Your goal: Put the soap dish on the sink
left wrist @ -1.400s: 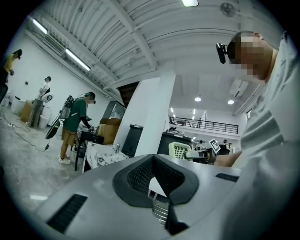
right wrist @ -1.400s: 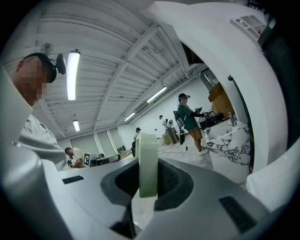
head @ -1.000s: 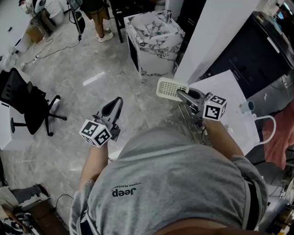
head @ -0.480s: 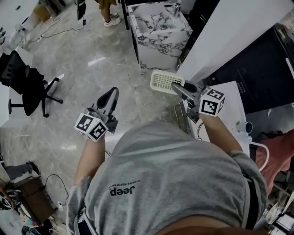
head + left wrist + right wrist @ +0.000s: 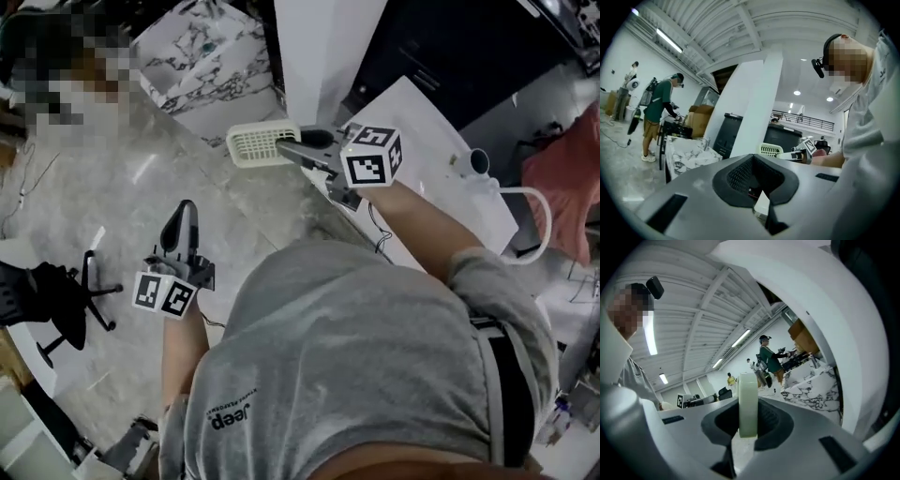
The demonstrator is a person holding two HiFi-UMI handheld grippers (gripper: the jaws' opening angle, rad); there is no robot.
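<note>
Right gripper (image 5: 298, 147): clamped on the soap dish (image 5: 262, 143). The two dark pads press on its opposite faces, and in the right gripper view the dish stands edge-on between them as a pale upright slab.
Soap dish: pale, with a slotted grid. It is carried in the air and projects past the jaw tips. In the head view it hangs over the grey marbled floor (image 5: 122, 197), just in front of the foot of the white pillar (image 5: 323, 47). It touches nothing but the pads.
Sink (image 5: 202, 52): a white vanity with dark veining and a basin set into its top. It stands beyond the dish and well apart from it. The dish is not yet on it.
Left gripper (image 5: 185, 217): jaws closed together, with nothing between the pads. It is held low at the person's left side over the floor, apart from the dish and the sink.
Marker cubes: one on each gripper, just ahead of the hand.
White table (image 5: 427, 155): beside the right forearm, with a small cup (image 5: 478, 161) near its far edge.
Office chair (image 5: 52, 300): black, on the floor to the left.
Bystander (image 5: 658, 110): a person in a green top stands behind the sink, seen in the left gripper view.
</note>
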